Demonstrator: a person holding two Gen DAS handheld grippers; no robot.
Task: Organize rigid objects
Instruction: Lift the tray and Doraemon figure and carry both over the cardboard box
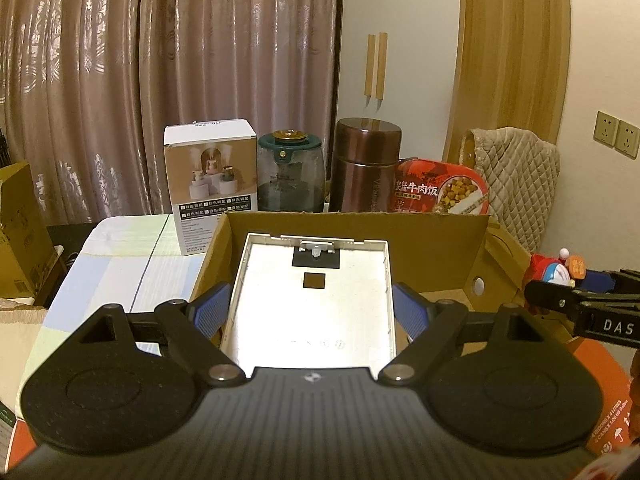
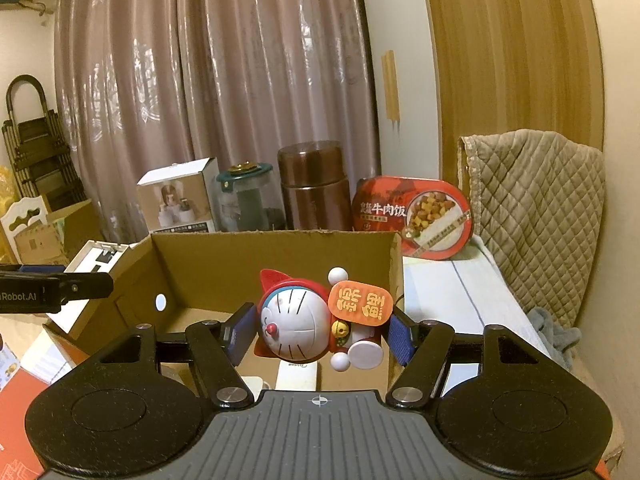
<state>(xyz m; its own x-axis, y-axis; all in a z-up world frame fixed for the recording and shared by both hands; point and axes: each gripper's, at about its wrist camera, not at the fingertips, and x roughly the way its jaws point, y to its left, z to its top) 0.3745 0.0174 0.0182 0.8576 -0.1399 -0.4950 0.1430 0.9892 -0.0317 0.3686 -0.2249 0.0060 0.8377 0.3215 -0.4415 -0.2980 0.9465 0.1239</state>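
— The left tongs (image 1: pixel 310 310): what are they gripping?
— They're clamping a flat white tray (image 1: pixel 312 300) by its sides, over the cardboard box (image 1: pixel 436 248).
— And the right tongs (image 2: pixel 322 330)?
— They're squeezing a cat figurine (image 2: pixel 304 320), sideways above that box.

My left black plastic gripper (image 1: pixel 312 314) has ridged blue pads on its fingers (image 1: pixel 210 311), silver pivot screws, round dimpled discs and a ribbed grey body with a crosshair mark. My right black plastic gripper (image 2: pixel 322 334) looks identical; white lettering "DAS" shows on its side.
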